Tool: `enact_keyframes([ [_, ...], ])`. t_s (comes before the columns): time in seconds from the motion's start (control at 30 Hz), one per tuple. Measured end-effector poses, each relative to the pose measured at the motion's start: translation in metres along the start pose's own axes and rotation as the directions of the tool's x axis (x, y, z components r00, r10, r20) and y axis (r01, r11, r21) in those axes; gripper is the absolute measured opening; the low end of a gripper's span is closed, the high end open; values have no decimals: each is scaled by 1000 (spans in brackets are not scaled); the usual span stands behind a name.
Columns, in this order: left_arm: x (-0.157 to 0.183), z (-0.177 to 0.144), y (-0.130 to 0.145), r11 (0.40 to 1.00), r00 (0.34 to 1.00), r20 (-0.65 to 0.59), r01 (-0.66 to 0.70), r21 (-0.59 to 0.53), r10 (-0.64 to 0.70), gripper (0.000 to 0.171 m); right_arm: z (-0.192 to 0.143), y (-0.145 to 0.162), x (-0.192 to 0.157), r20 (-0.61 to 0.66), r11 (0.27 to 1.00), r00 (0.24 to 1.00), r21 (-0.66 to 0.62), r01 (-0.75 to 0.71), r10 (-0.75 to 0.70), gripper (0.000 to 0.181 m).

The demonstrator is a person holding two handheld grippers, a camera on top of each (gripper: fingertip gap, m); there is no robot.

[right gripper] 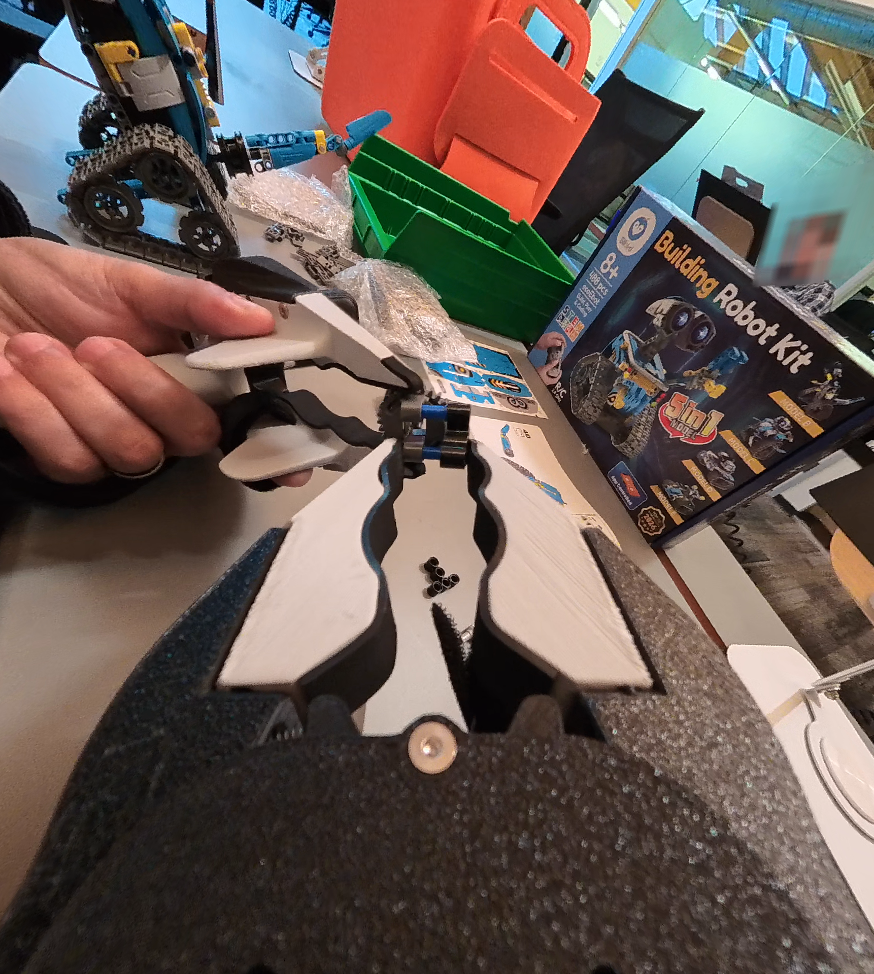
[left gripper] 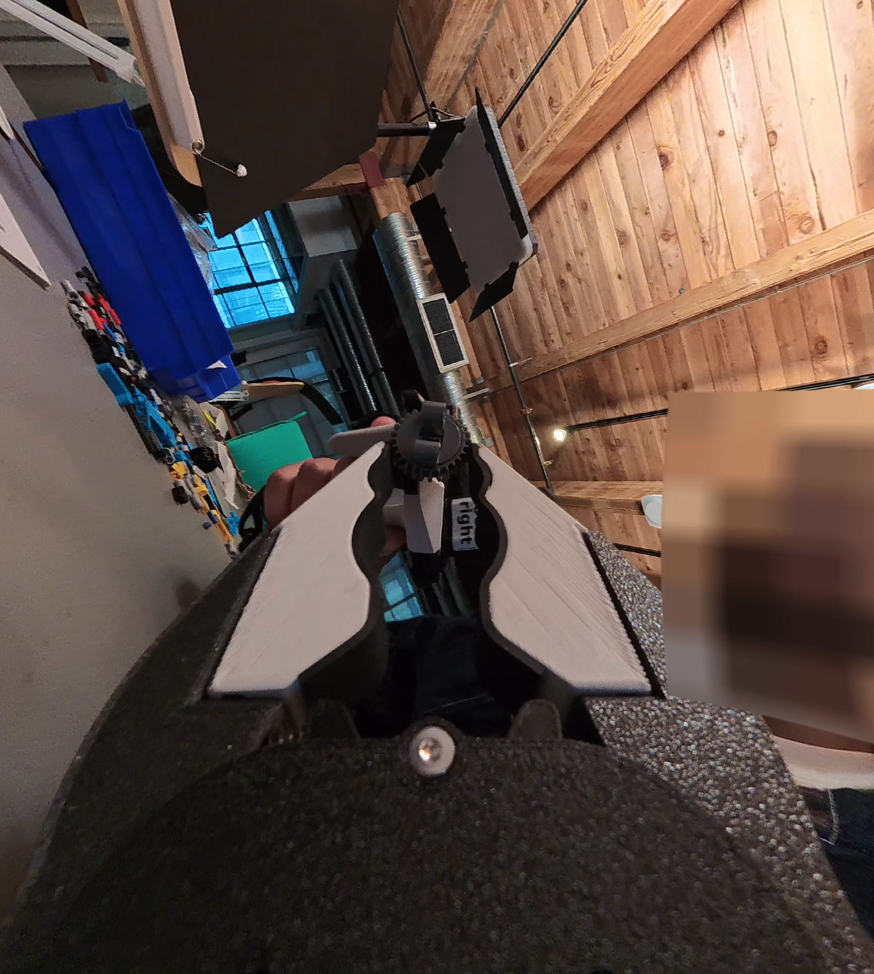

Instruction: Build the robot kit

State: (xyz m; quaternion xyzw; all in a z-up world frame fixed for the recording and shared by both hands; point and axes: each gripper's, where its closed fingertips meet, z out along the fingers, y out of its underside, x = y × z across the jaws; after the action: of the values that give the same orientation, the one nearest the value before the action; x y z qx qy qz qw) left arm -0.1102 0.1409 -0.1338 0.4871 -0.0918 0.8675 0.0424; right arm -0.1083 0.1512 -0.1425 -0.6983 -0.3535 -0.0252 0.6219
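Note:
My right gripper [right gripper: 427,448] is shut on a small assembly [right gripper: 437,427] of black, grey and blue building pieces, held above the grey table [right gripper: 108,553]. My left gripper [right gripper: 402,391], held by a hand [right gripper: 81,342], comes in from the left, and its tips meet the same assembly from above. In the left wrist view, which is tilted toward the ceiling, my left gripper [left gripper: 427,456] is shut on the assembly's dark toothed gear [left gripper: 424,448]. The right gripper's white fingers [left gripper: 419,514] show just beyond it.
On the table are several small black pieces [right gripper: 440,580], a sticker sheet [right gripper: 482,379], bubble-wrap bags [right gripper: 403,311], a tracked model [right gripper: 145,174], a green bin [right gripper: 450,237], an orange felt holder [right gripper: 456,105] and a kit box [right gripper: 714,358]. Blue bins [left gripper: 129,237] and loose pieces [left gripper: 124,358] show in the left wrist view. The tips of both grippers are at nearly the same place.

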Motion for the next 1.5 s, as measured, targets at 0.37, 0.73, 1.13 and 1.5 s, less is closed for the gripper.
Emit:
enact_keyframes([
  [0.37, -10, -1, -2, 999, 996, 72, -47, 0, 47, 28, 4, -5, 4, -48, 999, 998, 14, -41, 42, 38],
  [0.73, -12, -2, -1, 1000, 998, 65, -2, 0, 2, 28, 3, -5, 0, -8, 998, 998, 8, -64, 64, 24],
  [1.13, 2, 7, 29, 972, 991, 45, -116, -206, 128, 29, -24, -21, -13, 144, 993, 989, 118, 28, -45, 23],
  [1.5, -18, 5, 25, 868, 880, 193, -352, -351, 434, 29, -27, -3, -14, 278, 976, 946, 91, -197, 165, 37],
])
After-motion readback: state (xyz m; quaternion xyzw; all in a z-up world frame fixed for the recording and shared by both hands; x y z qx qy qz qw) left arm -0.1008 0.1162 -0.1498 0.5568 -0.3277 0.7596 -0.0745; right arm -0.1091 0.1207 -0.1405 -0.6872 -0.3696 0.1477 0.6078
